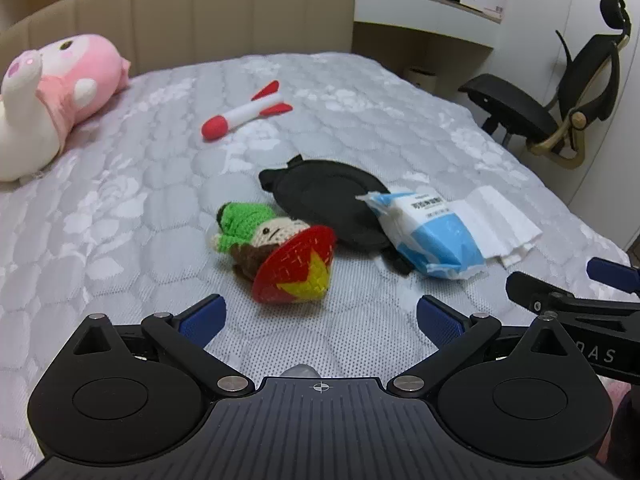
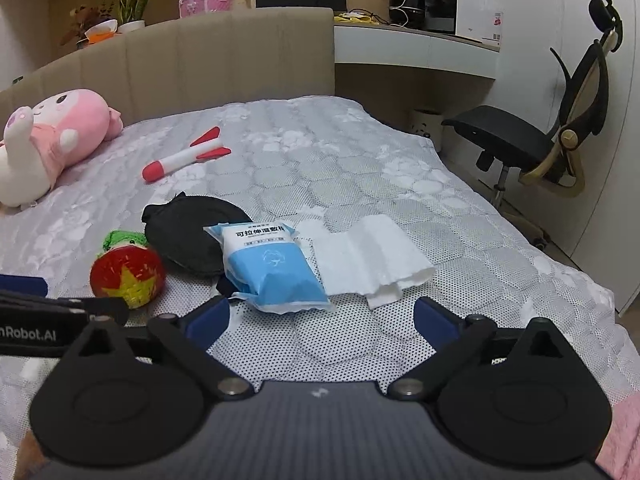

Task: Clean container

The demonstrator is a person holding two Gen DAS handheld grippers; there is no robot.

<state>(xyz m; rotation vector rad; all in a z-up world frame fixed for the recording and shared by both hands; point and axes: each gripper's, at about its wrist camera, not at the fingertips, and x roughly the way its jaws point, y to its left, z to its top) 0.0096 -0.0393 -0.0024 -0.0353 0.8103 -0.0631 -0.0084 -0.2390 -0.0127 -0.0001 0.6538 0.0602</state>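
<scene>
Left tool [image 1: 320, 316]: spread wide, holding nothing, above the bed [image 1: 120, 240].
Right tool [image 2: 322, 318]: spread wide, holding nothing.
Black container [image 2: 188, 224]: lying flat on the bed, partly under the wipes pack [image 2: 268, 264].
Knitted doll [image 1: 276, 252]: touching the container's near-left edge.
White tissue [image 2: 372, 260]: just right of the pack.

Dim, soft shadows, curved edges (fisheye)

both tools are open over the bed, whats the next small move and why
Probably ease the right tool forward onto the white wipe lying loose beside the blue pack. Its jaws are open and empty, the wipe is straight ahead, and the black container lies untouched just left. The left tool is open too.
</scene>
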